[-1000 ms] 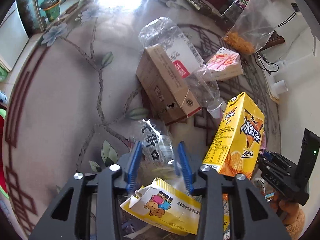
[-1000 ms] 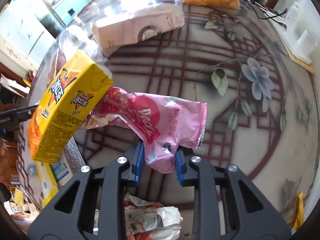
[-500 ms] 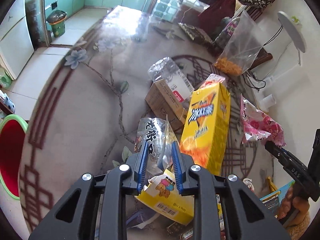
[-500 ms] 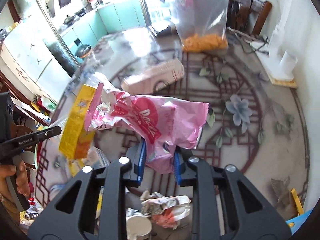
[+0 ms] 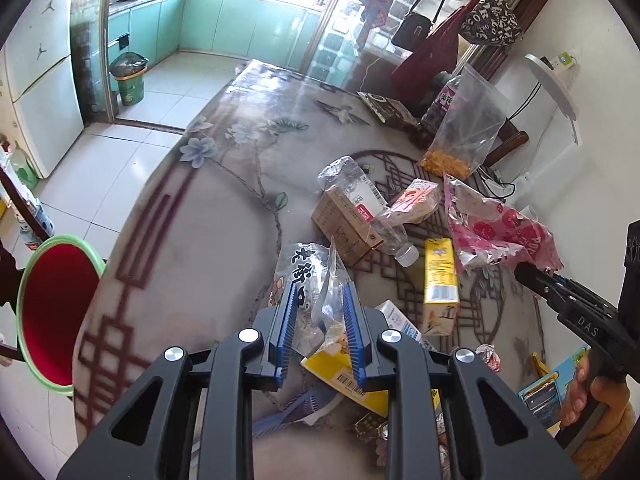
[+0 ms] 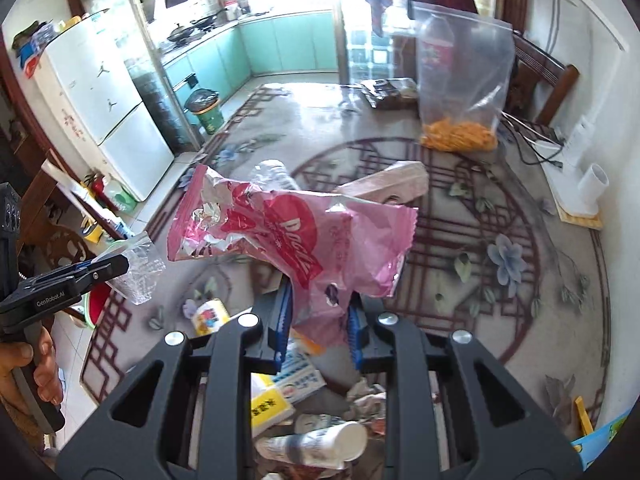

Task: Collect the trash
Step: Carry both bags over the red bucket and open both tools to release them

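Left gripper [image 5: 318, 322]: its blue fingers [image 5: 285, 320] are nearly together and pinch a clear plastic wrapper [image 5: 308, 280] with black characters printed on it. The jaws have just been closing, with the wrapper between them. The wrapper hangs above the desk [image 5: 192, 240].
Right gripper [image 6: 316, 322]: its fingers [image 6: 282, 320] are almost closed on the lower end of a pink snack bag [image 6: 296, 232]. The bag is crumpled, its silver inside shows at the open end, and it is lifted clear of the desk.
Person: a hand [image 5: 588, 392] holds the right gripper's handle at the right edge of the left view; another hand [image 6: 36, 368] holds the left gripper's handle at the left edge of the right view.
Landmark, yellow juice carton [image 5: 440, 280]: it lies flat on the desk, between the two lifted pieces of trash in the left view.
Beyond the carton: a brown cardboard box [image 5: 340, 224] with a crushed clear bottle [image 5: 360, 196] lying across it, touching.
Further beyond the carton: a clear zip bag [image 5: 464, 136] standing up, with orange snacks in its bottom.
Nearer than the carton: a yellow-and-white box [image 5: 348, 376] under the left fingers, and crumpled paper scraps.
Far left of the carton: a red basin [image 5: 52, 312] with a green rim, past the desk edge and lower than the desk.
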`<state>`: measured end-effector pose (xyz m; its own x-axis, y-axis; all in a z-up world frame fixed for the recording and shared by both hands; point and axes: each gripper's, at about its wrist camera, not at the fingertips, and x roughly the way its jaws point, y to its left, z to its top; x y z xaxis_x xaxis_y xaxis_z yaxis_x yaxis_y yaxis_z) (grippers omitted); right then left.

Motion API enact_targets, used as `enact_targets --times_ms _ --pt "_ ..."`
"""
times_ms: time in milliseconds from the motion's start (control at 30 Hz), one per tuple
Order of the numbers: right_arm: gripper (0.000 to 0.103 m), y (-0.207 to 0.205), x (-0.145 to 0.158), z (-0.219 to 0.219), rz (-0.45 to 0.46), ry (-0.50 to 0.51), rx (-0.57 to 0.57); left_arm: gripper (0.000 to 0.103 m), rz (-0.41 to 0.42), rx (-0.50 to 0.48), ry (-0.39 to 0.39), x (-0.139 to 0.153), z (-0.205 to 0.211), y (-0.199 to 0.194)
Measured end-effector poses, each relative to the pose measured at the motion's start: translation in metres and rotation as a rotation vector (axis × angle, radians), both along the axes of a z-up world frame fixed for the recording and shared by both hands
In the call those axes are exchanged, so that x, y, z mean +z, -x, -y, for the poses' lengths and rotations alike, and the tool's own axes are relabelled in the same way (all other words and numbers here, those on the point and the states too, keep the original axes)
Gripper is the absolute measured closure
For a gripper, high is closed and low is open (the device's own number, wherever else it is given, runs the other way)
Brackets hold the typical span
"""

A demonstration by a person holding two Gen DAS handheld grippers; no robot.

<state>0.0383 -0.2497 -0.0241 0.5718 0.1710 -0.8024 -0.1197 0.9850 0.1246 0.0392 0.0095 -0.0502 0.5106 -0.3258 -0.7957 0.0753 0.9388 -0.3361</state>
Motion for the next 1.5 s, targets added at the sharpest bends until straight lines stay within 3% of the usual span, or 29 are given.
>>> enact_targets --times_ms 200,467,800,1200,1500 --pt "0.08 0.003 -0.003 -0.02 -0.01 0.005 0.024 0.082 0.021 0.01 -0.001 0.006 -0.016 0.009" --pt "0.08 0.005 -0.006 -0.039 -0.018 0.01 0.002 0.082 0.062 -0.009 -0.076 0.012 -0.028 0.018" --pt "0.08 0.006 -0.003 -0.083 -0.026 0.035 0.008 0.082 0.094 -0.03 -0.085 0.017 -0.068 0.022" --pt "0.08 0.01 -0.004 -0.158 -0.04 0.049 -0.008 0.082 0.056 -0.046 -0.065 0.002 -0.14 0.021" --pt "0.08 0.018 -0.005 -0.194 -0.045 0.054 -0.052 0.082 0.026 -0.092 -0.057 -0.013 -0.173 0.014"
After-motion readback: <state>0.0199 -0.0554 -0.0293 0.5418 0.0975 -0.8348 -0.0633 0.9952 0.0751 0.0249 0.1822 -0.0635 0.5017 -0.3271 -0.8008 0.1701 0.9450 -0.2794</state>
